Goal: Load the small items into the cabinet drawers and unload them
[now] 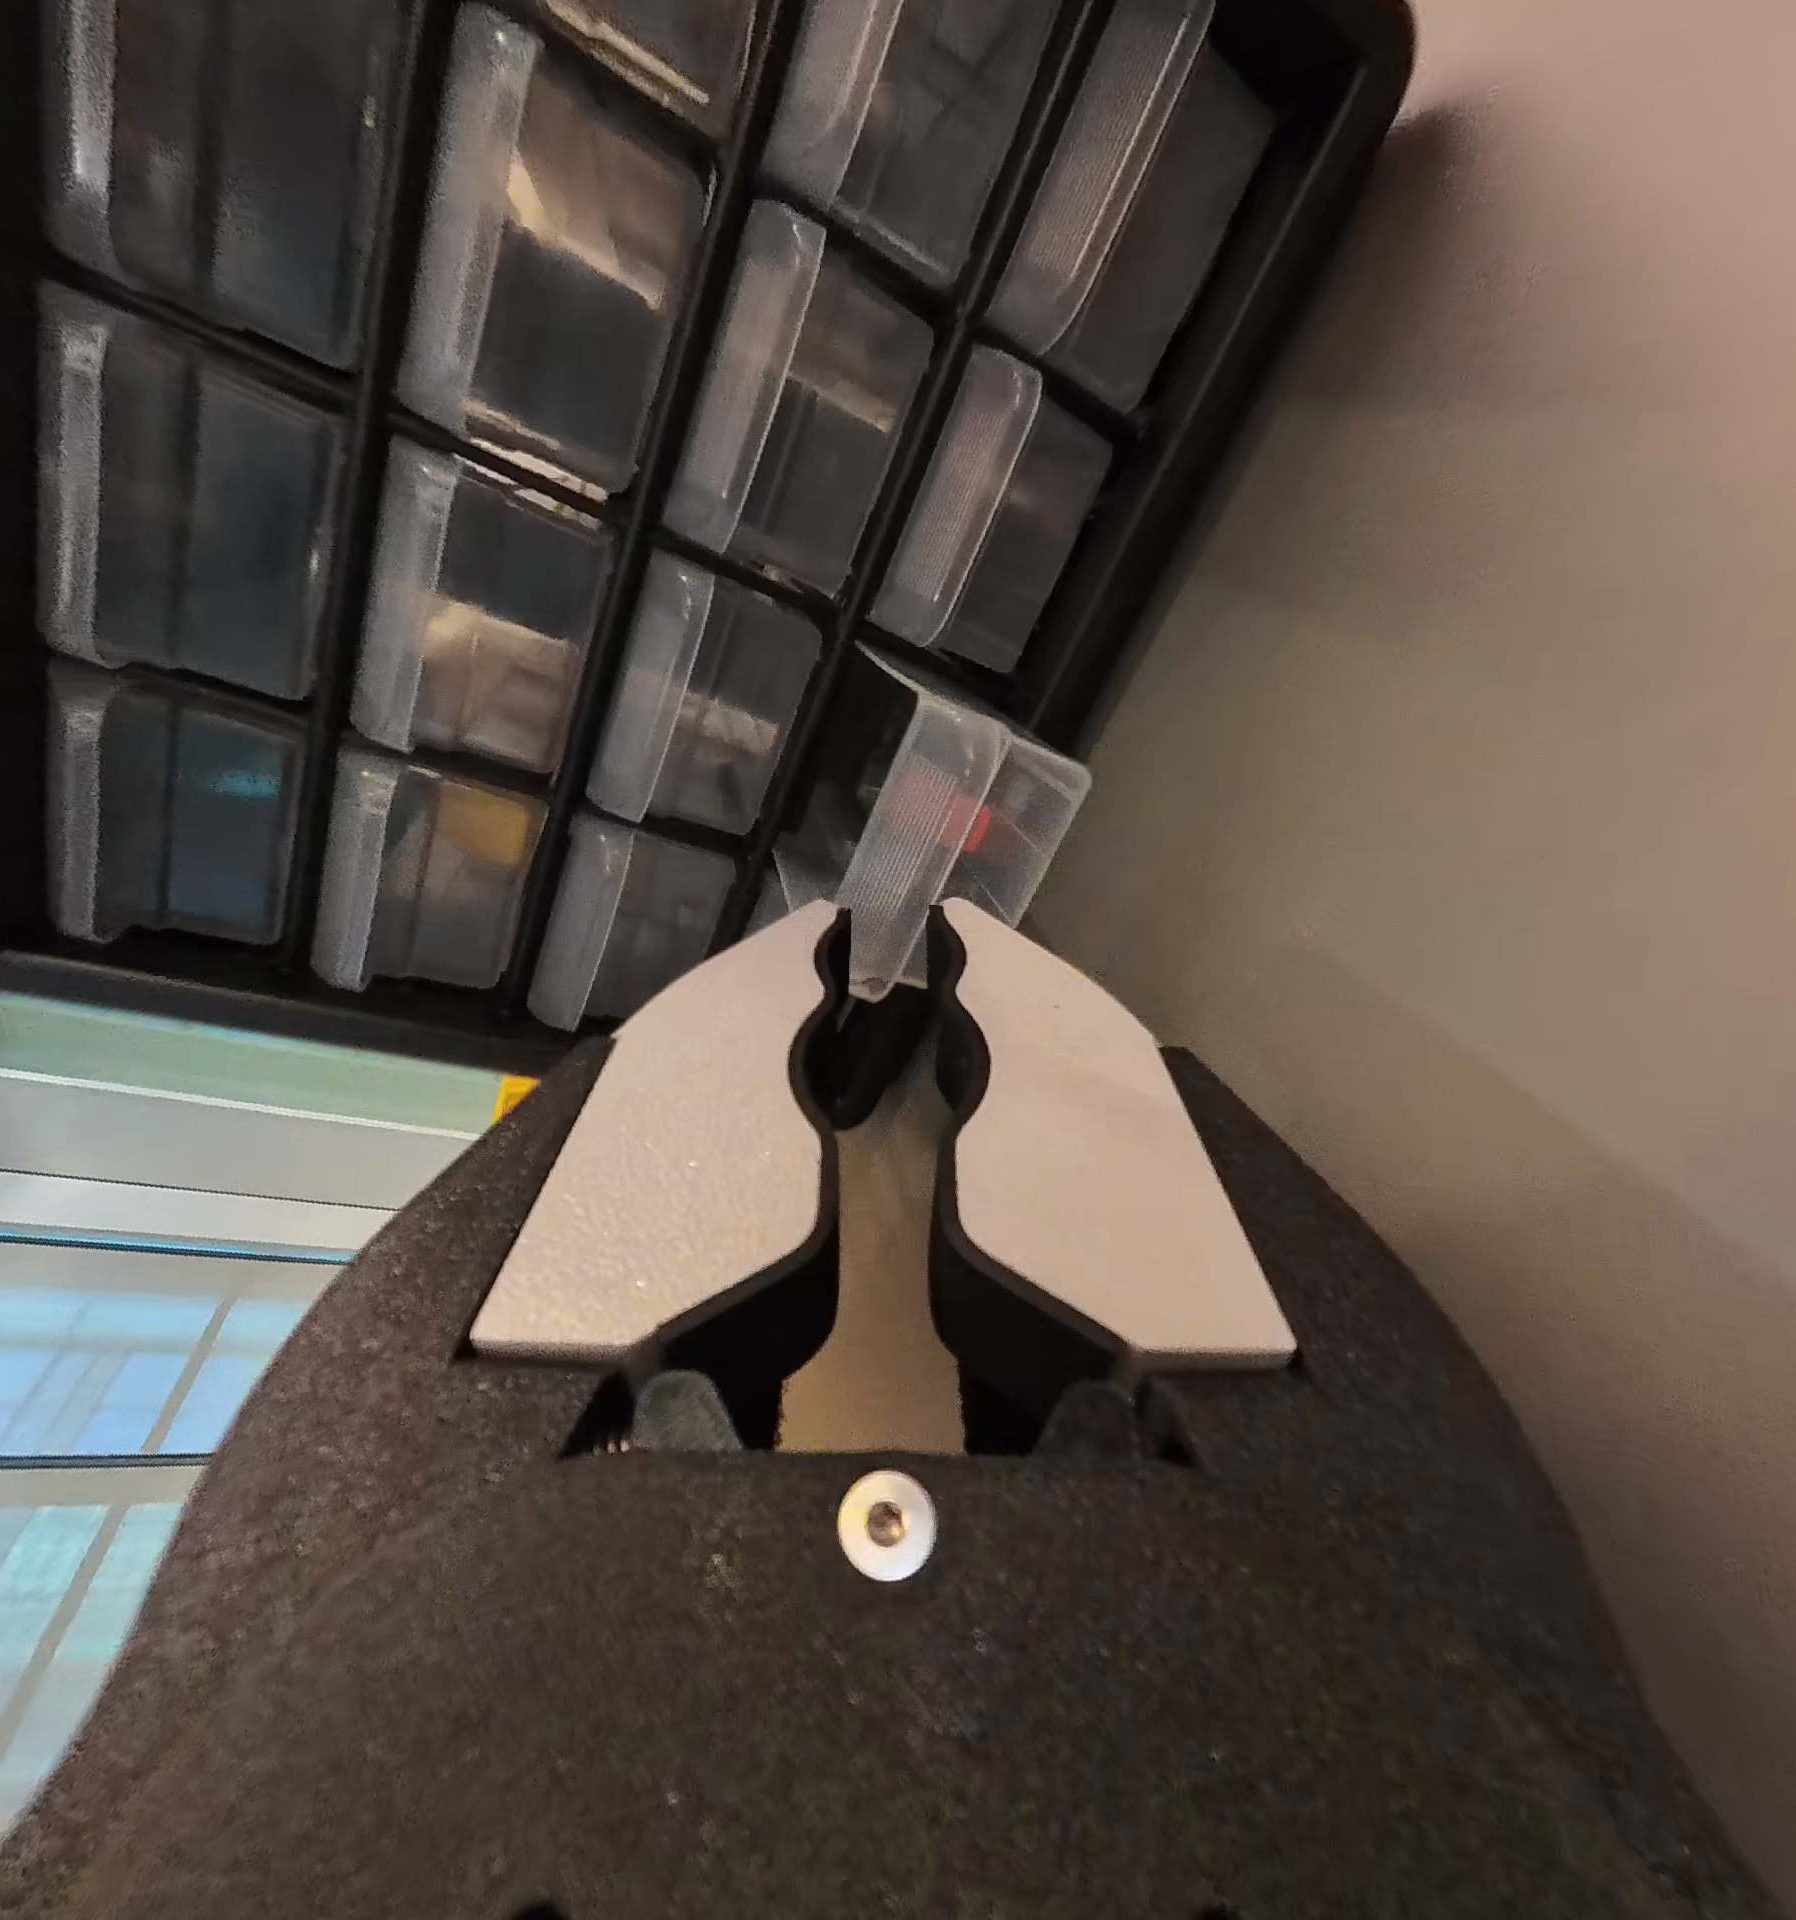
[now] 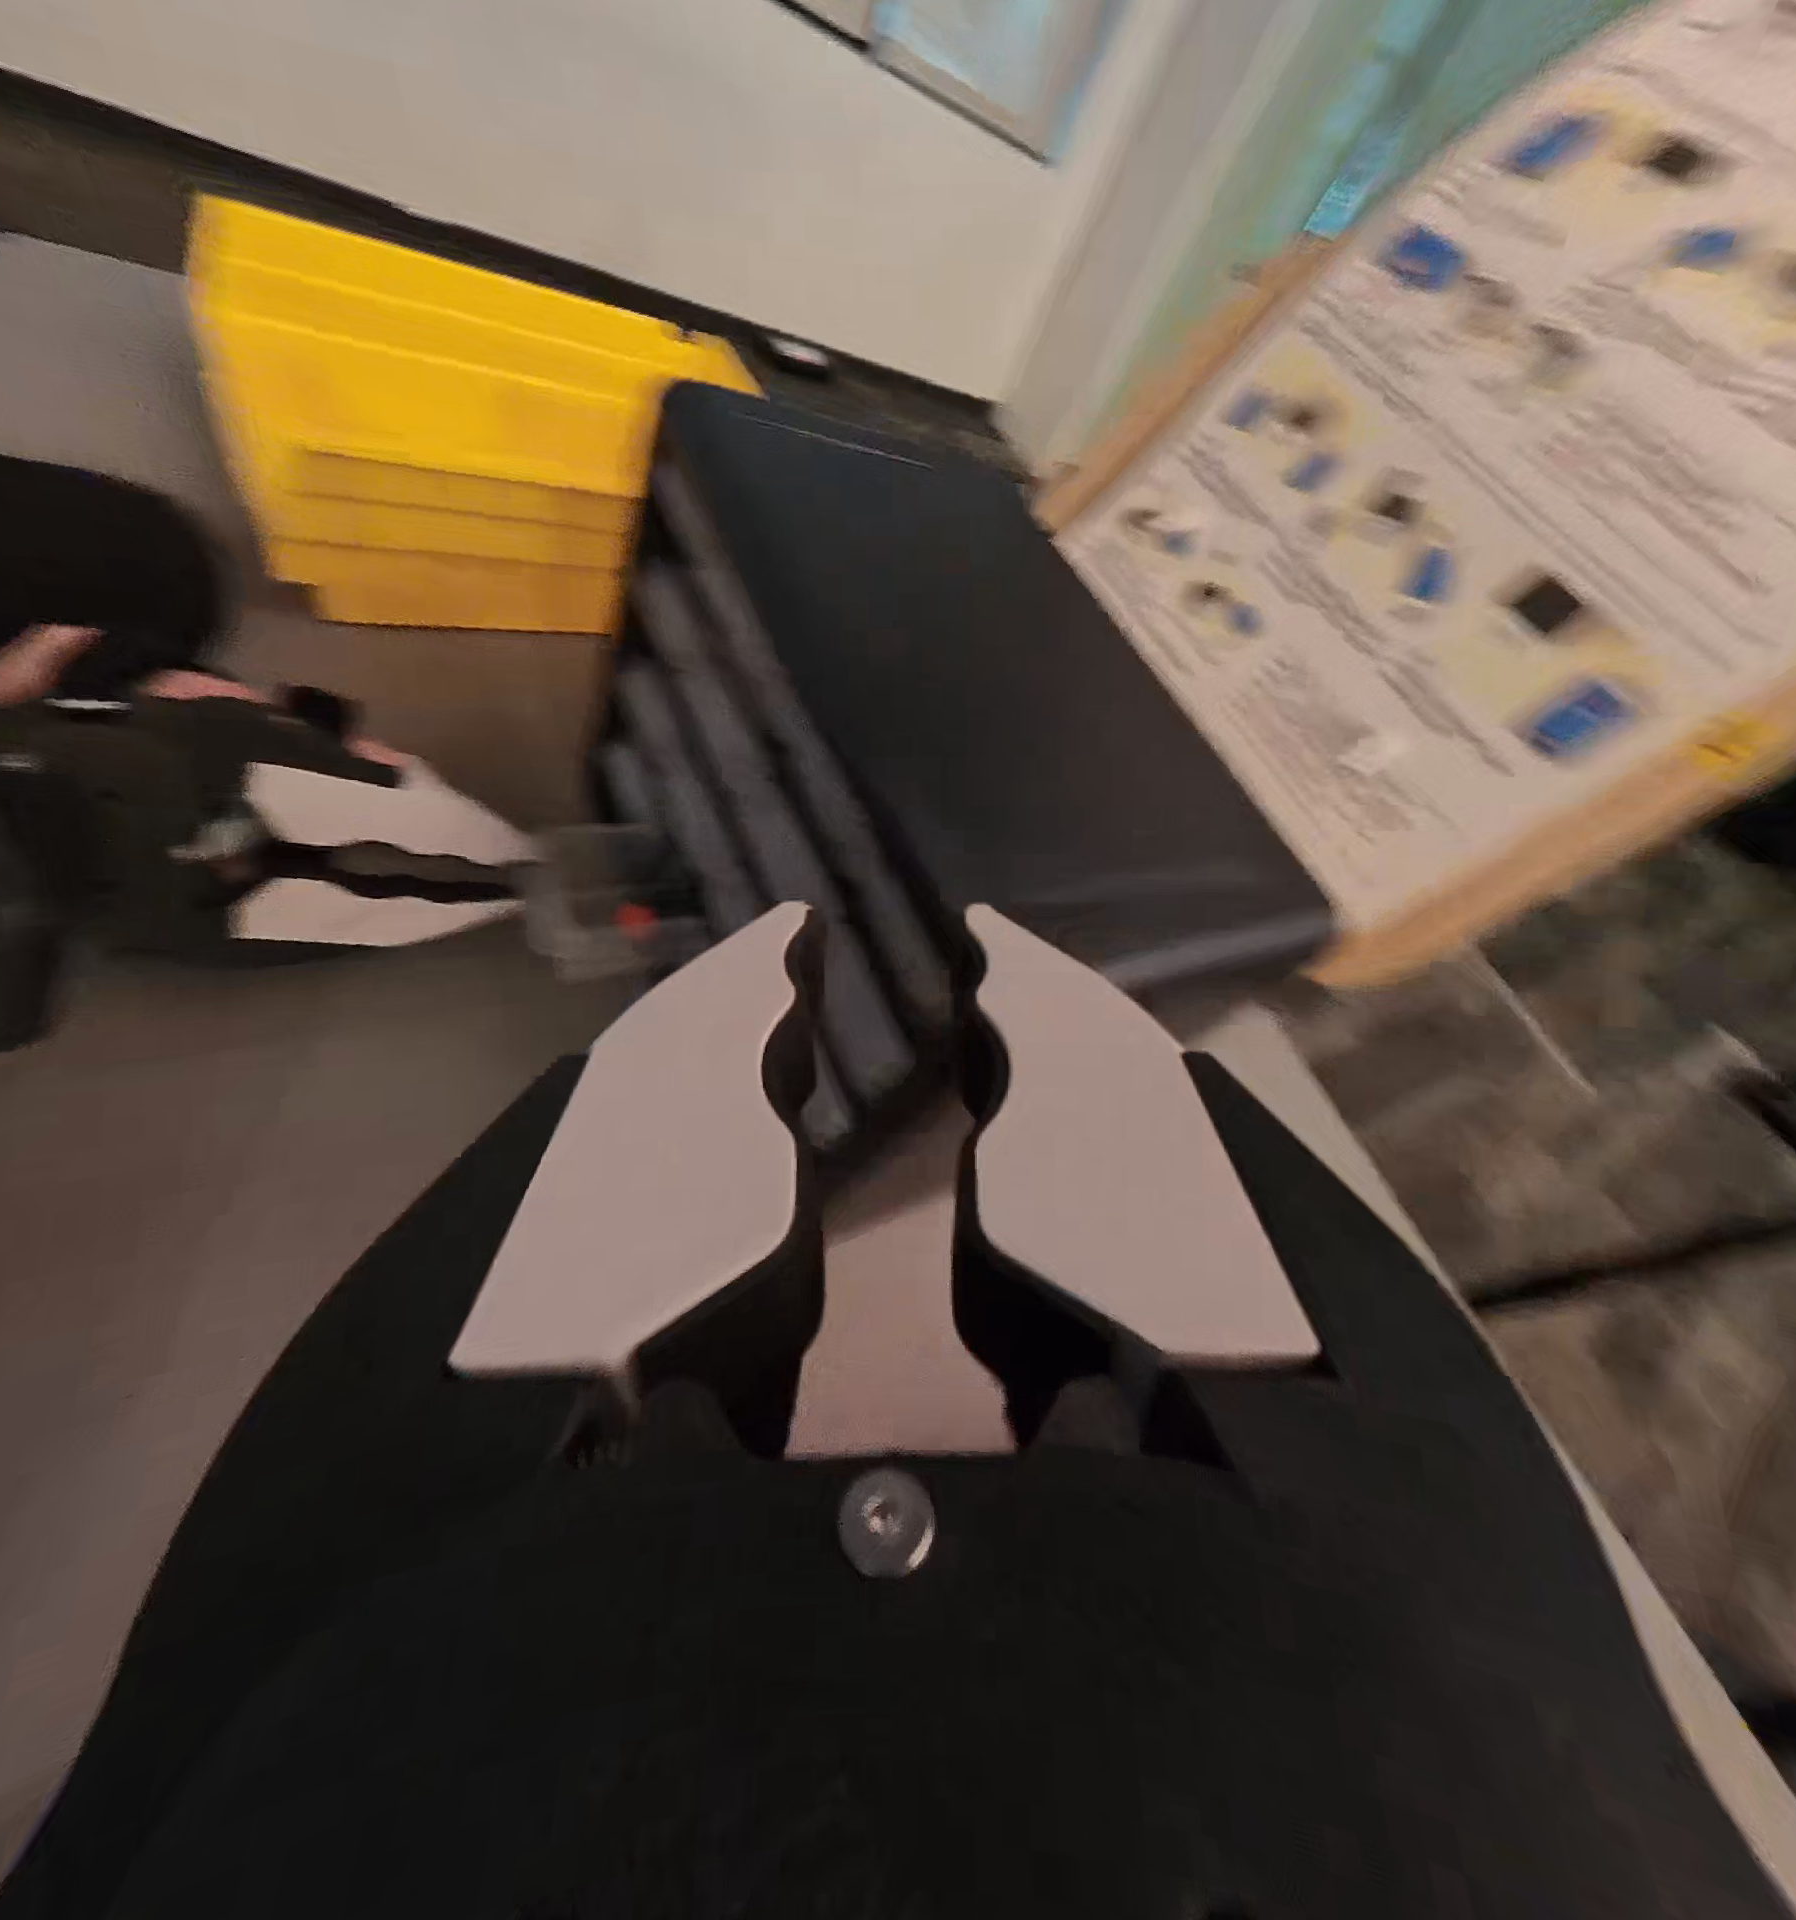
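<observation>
A black cabinet (image 1: pixel 1330 177) holds rows of clear drawers. One drawer (image 1: pixel 1024 805) in the row nearest the beige surface is pulled partly out, with a small red item (image 1: pixel 961 826) inside. My left gripper (image 1: pixel 892 920) is shut on that drawer's clear handle tab (image 1: pixel 889 878). In the blurred right wrist view the cabinet (image 2: pixel 956 644) is seen edge-on, with the pulled drawer (image 2: pixel 593 894) and the red item (image 2: pixel 636 920) at its near end, and the left gripper (image 2: pixel 520 883) on it. My right gripper (image 2: pixel 889 914) is open and empty, held apart from the cabinet.
A stack of yellow bins (image 2: pixel 426 436) stands behind the cabinet. A wood-framed poster board (image 2: pixel 1496 468) leans on the right. A person's hand (image 2: pixel 0 665) holds the left gripper. The beige surface (image 1: pixel 1496 935) runs beside the cabinet. Windows (image 1: pixel 94 1403) show at lower left. My hands' fingertips stand some 25 centimeters from each other.
</observation>
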